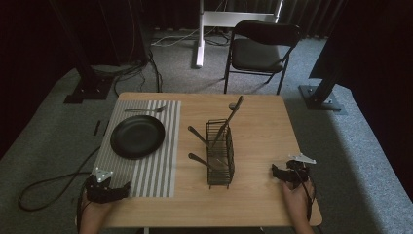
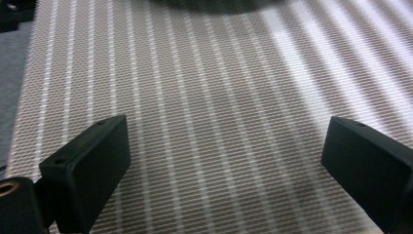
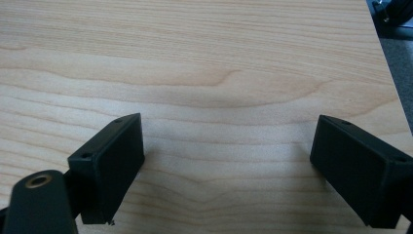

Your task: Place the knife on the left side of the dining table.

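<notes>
The fingers point(image 2: 87, 165) of the left gripper point(image 2: 224, 165) are spread wide with nothing between them — only the striped placemat point(image 2: 204, 87) is seen beneath. The fingers point(image 3: 109, 163) of the right gripper point(image 3: 226, 168) are likewise released and held apart over bare wood, empty.

In the high view, the left gripper point(image 1: 104, 187) is held at the near left corner of the wooden table point(image 1: 263, 131), at the near edge of the placemat point(image 1: 156, 165); the left hand point(image 1: 93, 210) is seen behind it. The right gripper point(image 1: 288, 173) is held near the near right edge of the table, with the right hand point(image 1: 298, 202) below it.

Between the two, towards the middle of the table, a black wire cutlery basket point(image 1: 220, 153) is stood upright, well apart from both grippers. Several dark utensils point(image 1: 229, 117) are leaned in it, their handles poking out to the left and to the far side.

Farther back on the placemat a black plate point(image 1: 137, 136) is laid, and beyond it, at the far end of the mat, a single utensil point(image 1: 145, 110) is laid crosswise — its kind cannot be told.

Past the table, a black folding chair point(image 1: 260, 48) is set on grey carpet point(image 1: 48, 122).
</notes>
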Tool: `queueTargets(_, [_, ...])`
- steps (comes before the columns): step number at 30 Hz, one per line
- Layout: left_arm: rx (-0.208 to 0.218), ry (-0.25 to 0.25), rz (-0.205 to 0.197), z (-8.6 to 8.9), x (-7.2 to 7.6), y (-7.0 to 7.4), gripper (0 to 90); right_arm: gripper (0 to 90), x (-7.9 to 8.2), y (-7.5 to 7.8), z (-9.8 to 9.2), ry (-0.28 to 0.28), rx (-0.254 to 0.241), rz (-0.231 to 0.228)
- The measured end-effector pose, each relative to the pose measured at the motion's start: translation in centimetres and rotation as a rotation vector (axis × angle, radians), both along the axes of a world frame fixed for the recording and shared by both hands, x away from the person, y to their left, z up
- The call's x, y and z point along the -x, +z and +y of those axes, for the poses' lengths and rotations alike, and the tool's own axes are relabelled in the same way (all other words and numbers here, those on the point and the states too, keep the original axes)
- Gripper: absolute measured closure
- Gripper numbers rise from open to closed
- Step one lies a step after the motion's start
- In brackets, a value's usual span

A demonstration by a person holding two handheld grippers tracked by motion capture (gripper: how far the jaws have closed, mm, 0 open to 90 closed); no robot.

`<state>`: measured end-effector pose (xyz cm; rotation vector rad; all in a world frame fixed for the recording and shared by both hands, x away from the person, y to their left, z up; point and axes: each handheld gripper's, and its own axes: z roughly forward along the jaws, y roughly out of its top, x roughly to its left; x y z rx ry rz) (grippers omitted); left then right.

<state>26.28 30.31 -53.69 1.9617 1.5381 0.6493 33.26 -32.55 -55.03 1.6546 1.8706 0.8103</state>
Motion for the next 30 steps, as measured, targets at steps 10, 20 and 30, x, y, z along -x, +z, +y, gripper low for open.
queueTargets(10, [0.056,-0.091,-0.018,-2.0,0.5,1.7,4.4,11.5,0.0,0.0,0.0,-0.002,-0.001,0.000])
queueTargets(20, [0.102,-0.168,-0.034,-3.8,0.6,3.3,4.4,11.5,0.0,0.0,0.0,-0.002,0.000,0.000])
queueTargets(30, [0.125,-0.283,-0.072,-6.7,0.6,6.3,4.4,11.5,0.0,0.0,0.0,-0.002,-0.001,0.000])
